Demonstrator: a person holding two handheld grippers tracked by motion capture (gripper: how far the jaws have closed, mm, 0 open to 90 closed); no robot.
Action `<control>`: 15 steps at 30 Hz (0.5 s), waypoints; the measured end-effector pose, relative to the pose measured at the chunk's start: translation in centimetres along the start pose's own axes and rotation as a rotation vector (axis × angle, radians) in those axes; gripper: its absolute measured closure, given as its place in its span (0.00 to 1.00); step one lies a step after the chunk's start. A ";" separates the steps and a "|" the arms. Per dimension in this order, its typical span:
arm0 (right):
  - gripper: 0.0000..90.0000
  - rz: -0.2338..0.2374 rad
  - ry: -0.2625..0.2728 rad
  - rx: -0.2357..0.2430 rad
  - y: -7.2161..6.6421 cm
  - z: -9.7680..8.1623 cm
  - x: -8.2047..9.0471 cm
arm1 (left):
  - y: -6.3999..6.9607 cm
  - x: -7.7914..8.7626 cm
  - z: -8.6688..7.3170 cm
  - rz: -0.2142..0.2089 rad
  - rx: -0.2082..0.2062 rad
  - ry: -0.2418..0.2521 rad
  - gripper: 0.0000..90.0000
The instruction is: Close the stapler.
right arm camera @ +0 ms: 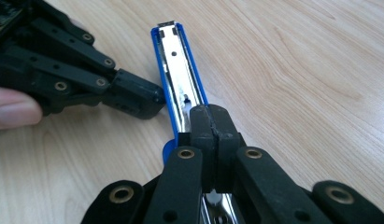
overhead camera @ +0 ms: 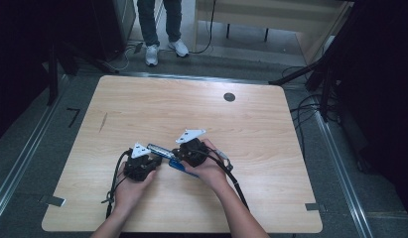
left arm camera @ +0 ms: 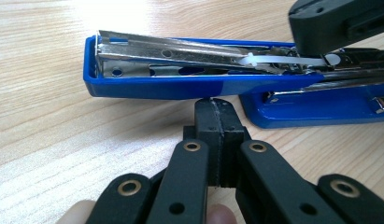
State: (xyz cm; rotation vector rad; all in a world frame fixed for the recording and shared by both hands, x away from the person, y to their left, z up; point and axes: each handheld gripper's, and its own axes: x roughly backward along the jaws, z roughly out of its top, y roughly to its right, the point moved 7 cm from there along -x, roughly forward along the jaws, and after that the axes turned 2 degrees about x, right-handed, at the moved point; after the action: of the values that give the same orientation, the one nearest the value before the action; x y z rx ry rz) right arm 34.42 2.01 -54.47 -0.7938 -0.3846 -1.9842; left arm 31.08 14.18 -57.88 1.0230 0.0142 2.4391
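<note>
- Left gripper (left arm camera: 216, 105), jaws pressed together on nothing, tips touching the blue stapler (left arm camera: 180, 86) side.
- Right gripper (right arm camera: 212, 114), likewise clenched empty, rests over the stapler's open metal channel (right arm camera: 178, 60).

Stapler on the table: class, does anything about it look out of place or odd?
Yes. The blue stapler lies swung open on the wooden table, its metal staple channel exposed. Both grippers' jaws are shut: the left gripper touches its side, the right gripper rests over the channel.
</note>
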 end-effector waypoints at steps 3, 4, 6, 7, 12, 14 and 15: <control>1.00 -0.010 -0.006 -0.007 0.0 0.0 -0.4 | -0.1 0.0 0.0 -0.003 0.020 0.001 1.00; 1.00 -0.008 -0.003 -0.009 0.0 0.1 -0.5 | -0.1 -0.1 0.1 -0.004 0.026 0.004 1.00; 1.00 -0.009 -0.002 -0.009 0.0 0.2 -0.6 | -0.1 -0.1 0.1 -0.005 0.025 0.006 1.00; 1.00 -0.009 -0.001 -0.008 0.0 0.2 -0.6 | -0.1 0.0 0.2 -0.004 0.024 0.010 1.00; 1.00 -0.012 0.003 -0.008 0.0 0.3 -0.5 | 0.1 0.2 0.4 -0.004 0.022 0.030 1.00; 1.00 -0.012 0.011 -0.014 0.0 0.3 -0.3 | 0.2 0.4 0.6 -0.009 0.024 0.046 1.00; 1.00 -0.010 0.014 -0.015 -0.1 0.3 -0.3 | 0.4 0.5 0.7 -0.009 0.019 0.054 1.00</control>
State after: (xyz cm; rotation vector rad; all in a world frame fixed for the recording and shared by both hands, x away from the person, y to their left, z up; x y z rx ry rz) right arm 34.59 2.40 -54.42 -0.7888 -0.3666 -2.0034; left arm 31.11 13.96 -56.99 0.9632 0.0593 2.4624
